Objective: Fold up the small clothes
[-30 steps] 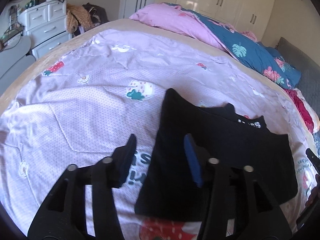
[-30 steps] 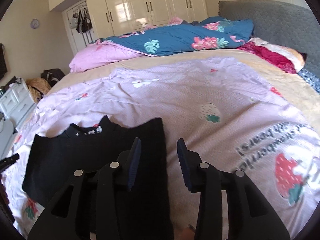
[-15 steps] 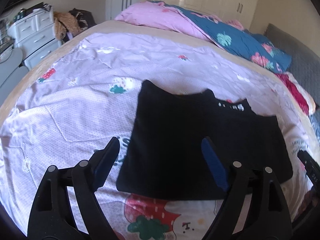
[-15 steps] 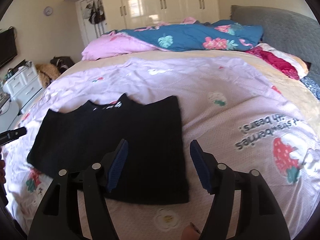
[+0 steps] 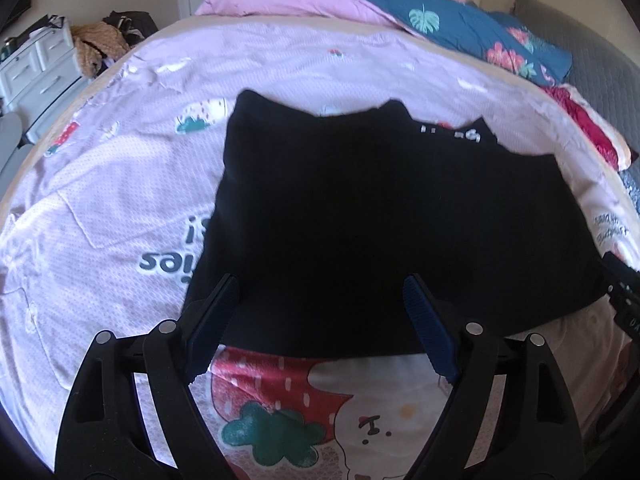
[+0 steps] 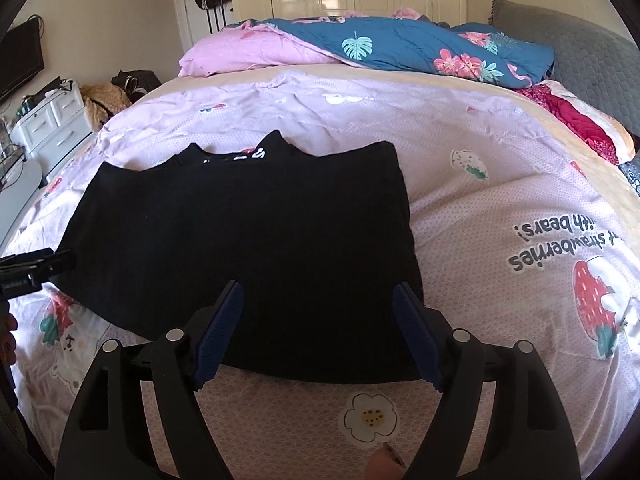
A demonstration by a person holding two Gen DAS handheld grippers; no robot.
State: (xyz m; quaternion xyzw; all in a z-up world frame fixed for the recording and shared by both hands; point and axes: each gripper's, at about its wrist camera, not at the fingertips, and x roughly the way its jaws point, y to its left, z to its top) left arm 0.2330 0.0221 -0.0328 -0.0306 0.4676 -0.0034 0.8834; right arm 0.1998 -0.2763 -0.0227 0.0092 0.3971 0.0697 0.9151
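A black garment (image 5: 380,216) lies flat on the lilac bedspread (image 5: 120,184), its sides folded in and its collar with white lettering at the far edge. It also shows in the right wrist view (image 6: 248,248). My left gripper (image 5: 320,292) is open and empty, hovering over the garment's near left hem. My right gripper (image 6: 318,300) is open and empty over the near right hem. Part of the left gripper (image 6: 28,270) shows at the left edge of the right wrist view.
A pink and blue floral duvet (image 6: 380,46) is heaped at the far end of the bed. A grey headboard (image 6: 580,64) stands at the right. White drawers (image 6: 52,120) and a pile of bags (image 6: 116,92) stand left of the bed.
Both grippers have opened wide and pulled back toward the near hem. The garment now lies flat and let go, with more of it in view.
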